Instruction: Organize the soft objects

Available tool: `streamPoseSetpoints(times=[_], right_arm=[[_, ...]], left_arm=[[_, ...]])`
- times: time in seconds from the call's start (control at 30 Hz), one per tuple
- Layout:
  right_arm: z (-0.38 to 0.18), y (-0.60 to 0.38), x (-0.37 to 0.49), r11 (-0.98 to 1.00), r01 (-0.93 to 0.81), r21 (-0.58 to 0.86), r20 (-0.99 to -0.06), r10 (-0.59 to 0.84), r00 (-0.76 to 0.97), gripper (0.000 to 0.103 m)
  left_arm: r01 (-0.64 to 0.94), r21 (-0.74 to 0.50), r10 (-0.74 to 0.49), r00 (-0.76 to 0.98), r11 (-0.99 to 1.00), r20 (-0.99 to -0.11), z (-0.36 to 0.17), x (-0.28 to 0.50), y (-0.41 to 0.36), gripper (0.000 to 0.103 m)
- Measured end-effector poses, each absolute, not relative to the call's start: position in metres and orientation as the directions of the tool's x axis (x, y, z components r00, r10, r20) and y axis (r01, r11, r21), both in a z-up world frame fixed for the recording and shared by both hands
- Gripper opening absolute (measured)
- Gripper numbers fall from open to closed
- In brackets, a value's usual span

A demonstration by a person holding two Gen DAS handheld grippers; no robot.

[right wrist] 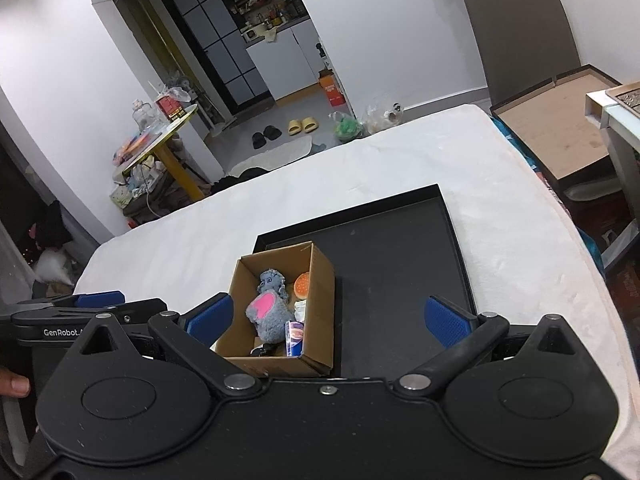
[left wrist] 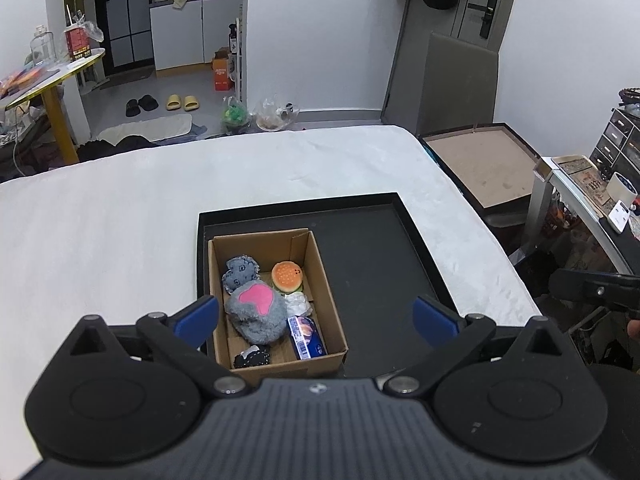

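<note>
A cardboard box point(left wrist: 324, 280) point(right wrist: 320, 280) stands in the left part of a black tray point(left wrist: 380, 248) point(right wrist: 400, 272) on the white bed. It holds a grey plush with a pink patch point(left wrist: 256, 312) point(right wrist: 268, 316), a small blue-grey plush point(left wrist: 240, 272) point(right wrist: 272, 280), a burger toy point(left wrist: 287, 276) point(right wrist: 302, 284), a blue tissue packet point(left wrist: 306, 336) point(right wrist: 294, 332), a white crumpled item point(left wrist: 298, 302) and a black fabric piece point(left wrist: 252, 358). My left gripper point(left wrist: 316, 318) is open and empty, above the box's near side. My right gripper point(right wrist: 328, 320) is open and empty, just right of it.
The white bed point(left wrist: 120, 220) point(right wrist: 520, 220) surrounds the tray. An open brown flat box point(left wrist: 480, 164) and a desk with drawers point(left wrist: 612, 152) lie to the right. A yellow-legged table point(left wrist: 52, 76), slippers point(left wrist: 182, 102) and bags lie on the floor beyond.
</note>
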State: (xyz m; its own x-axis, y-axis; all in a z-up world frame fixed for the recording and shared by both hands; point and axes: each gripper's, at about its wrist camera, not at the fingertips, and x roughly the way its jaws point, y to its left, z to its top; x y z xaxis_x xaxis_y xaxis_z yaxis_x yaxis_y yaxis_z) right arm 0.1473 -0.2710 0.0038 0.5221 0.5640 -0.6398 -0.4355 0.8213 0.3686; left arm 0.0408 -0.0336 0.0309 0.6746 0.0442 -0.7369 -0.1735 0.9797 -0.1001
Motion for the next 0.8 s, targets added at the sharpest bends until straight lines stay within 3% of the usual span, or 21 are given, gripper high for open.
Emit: streamPoseSetpoints(times=[0.8], right_arm=[[0.02,-0.255,0.104,0.869,-0.441,0.224,-0.688,0.461,0.56,0.103]], left_arm=[[-0.171,-0.092,0.06,0.718,0.981,-0.693,0.041,0.006,-0.037,0.102]])
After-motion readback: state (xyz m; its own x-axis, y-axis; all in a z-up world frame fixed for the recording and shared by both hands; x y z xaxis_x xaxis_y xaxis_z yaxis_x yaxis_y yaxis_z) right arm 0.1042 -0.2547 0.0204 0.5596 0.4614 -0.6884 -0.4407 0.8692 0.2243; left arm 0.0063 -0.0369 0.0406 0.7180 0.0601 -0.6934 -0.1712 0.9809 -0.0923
